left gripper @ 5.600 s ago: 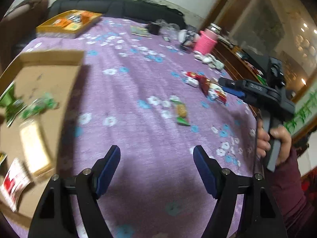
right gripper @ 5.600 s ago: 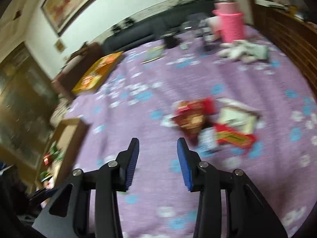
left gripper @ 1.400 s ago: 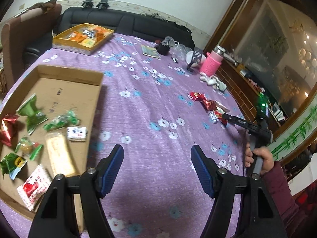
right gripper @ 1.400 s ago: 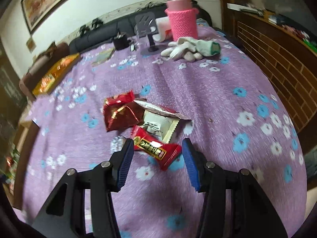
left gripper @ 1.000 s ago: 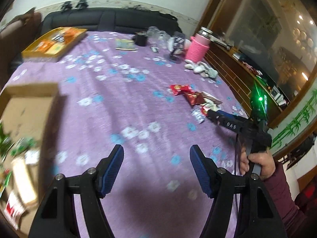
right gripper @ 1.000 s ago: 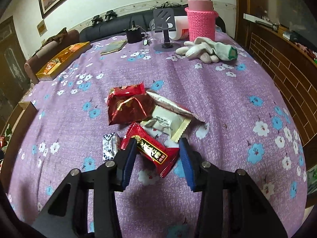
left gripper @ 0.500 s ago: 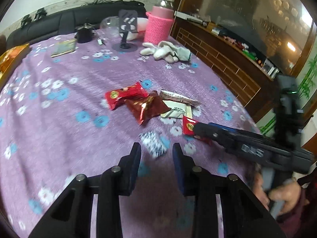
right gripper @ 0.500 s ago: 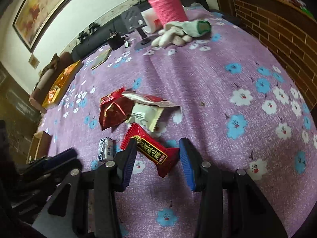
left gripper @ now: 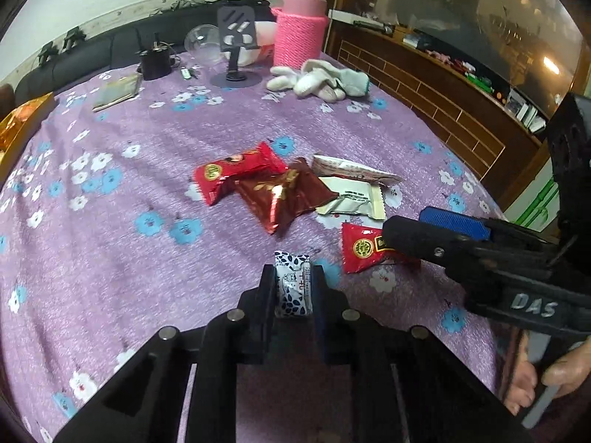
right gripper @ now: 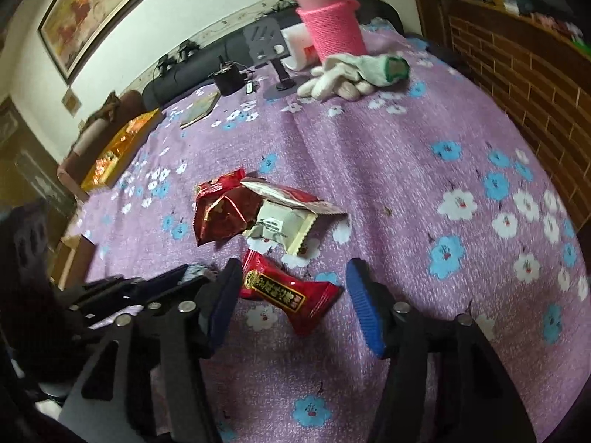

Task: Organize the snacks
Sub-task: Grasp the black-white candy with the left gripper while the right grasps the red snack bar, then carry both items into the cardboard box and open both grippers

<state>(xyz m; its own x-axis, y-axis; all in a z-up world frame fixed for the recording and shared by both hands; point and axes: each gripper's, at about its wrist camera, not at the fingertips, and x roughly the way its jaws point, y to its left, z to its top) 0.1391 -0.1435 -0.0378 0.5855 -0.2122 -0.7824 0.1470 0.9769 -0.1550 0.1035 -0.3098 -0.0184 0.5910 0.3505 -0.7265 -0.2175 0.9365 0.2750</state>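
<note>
My left gripper (left gripper: 293, 284) pinched small blue-white patterned candy packet (left gripper: 293, 284) on purple floral bench (left gripper: 110, 243). My right gripper (right gripper: 290, 295), jaws just widened, straddled untouched red rectangular snack wrapper (right gripper: 288, 291).

Indoor warm light, moderately dim; heavy fisheye, black vignette in every corner, straight edges bowed; glass cabinet (left gripper: 480, 18) upper right of the left view shows lamp reflections and glare; framed painting (right gripper: 99, 3) upper left of the right view catches overhead glare; centres sharp, rims soft; soft shadows under wrappers.
</note>
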